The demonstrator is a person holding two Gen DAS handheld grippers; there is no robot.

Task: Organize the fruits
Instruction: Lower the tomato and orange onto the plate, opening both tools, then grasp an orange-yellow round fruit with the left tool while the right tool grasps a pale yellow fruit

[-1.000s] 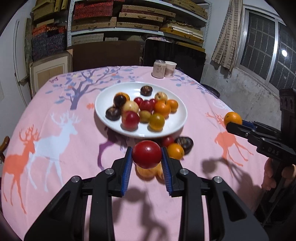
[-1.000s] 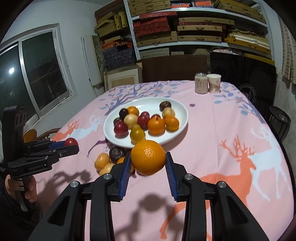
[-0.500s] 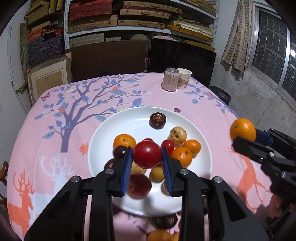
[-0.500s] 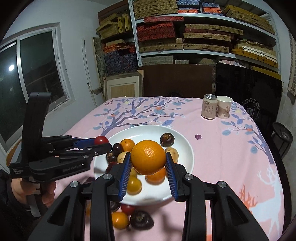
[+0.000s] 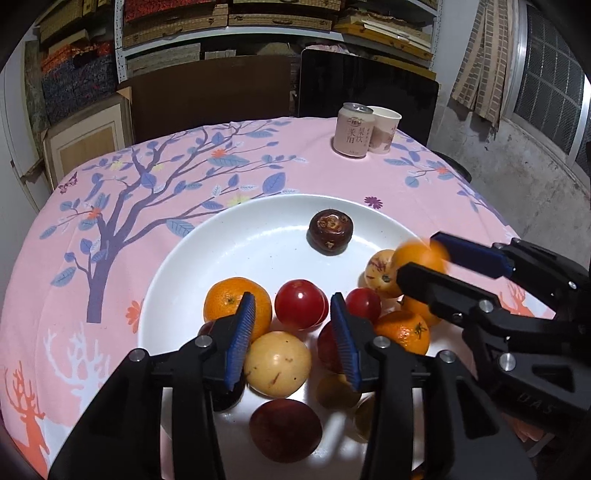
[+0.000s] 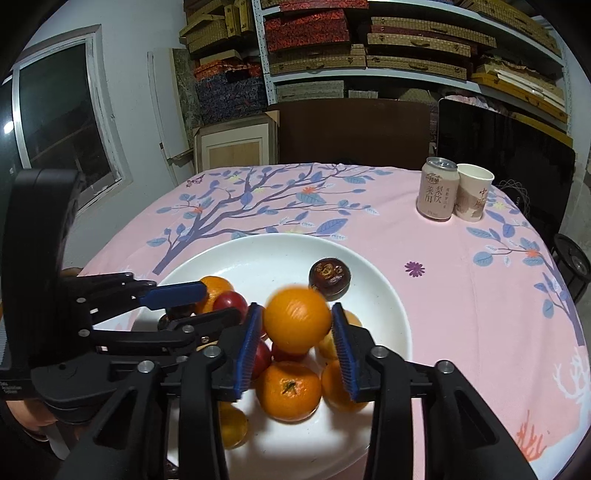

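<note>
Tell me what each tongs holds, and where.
Left tongs: open, nothing held. Right tongs: a blurred orange sits between the pads at its sides; whether gripped cannot be told.

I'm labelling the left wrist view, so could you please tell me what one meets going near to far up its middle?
Left tongs, open → red fruit → dark brown fruit → far plate rim → can on the tablecloth → shelves.
</note>
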